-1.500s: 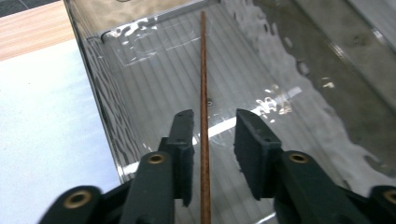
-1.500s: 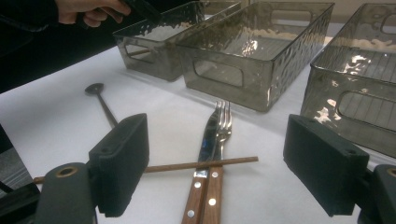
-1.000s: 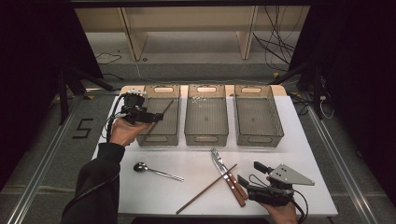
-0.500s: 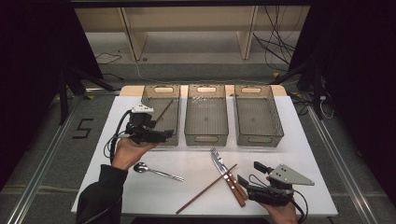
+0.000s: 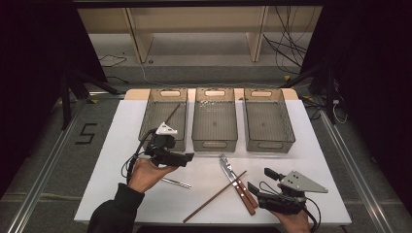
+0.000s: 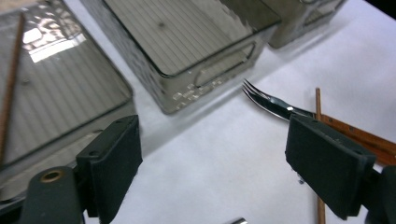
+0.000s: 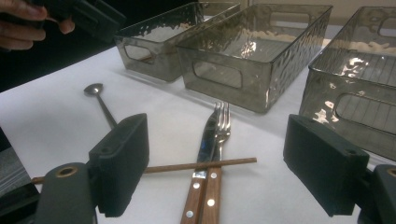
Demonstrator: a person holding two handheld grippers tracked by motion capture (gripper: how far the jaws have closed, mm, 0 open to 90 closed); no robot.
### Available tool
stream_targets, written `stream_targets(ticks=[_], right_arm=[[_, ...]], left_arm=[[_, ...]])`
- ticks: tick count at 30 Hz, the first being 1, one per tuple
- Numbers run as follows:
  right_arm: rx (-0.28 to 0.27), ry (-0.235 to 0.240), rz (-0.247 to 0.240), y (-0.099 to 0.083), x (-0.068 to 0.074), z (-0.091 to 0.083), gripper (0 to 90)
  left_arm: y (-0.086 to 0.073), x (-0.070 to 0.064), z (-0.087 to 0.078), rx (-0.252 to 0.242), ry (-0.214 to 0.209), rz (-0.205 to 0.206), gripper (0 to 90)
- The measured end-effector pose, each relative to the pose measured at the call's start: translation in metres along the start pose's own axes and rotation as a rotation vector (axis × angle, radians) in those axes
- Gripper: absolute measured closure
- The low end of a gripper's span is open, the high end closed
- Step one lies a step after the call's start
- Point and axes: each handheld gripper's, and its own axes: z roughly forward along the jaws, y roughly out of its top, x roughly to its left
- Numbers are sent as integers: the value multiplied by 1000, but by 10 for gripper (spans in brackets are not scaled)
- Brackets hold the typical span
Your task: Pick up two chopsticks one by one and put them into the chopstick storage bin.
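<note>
Back from the left bin (image 5: 163, 119), the left gripper (image 5: 187, 158) now hovers over the near table (image 5: 111, 145), above the spoon (image 5: 176, 182).

High view: one chopstick (image 5: 171, 114) lies in that bin; the right gripper (image 5: 257, 188) rests near right.
Left gripper view: jaws wide apart, empty, fork (image 6: 266, 99) between them farther off.
Right gripper view: jaws wide, empty, framing knife (image 7: 201, 163), fork and a second chopstick (image 7: 196, 165).

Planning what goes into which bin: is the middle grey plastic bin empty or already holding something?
Empty. The middle translucent grey plastic bin shows only its bare ribbed floor in the high view, while the left bin holds a brown chopstick.
</note>
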Motion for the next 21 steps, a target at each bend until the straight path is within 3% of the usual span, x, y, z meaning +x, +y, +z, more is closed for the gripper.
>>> stream_targets(ticks=[9,21], right_arm=[[-2,2,-3,0,0,0,232],[4,2,-5,0,0,1,232]], left_arm=[[-13,-24,11,61,-15,28,181],[-40,-53,26,150,-66,62,193]])
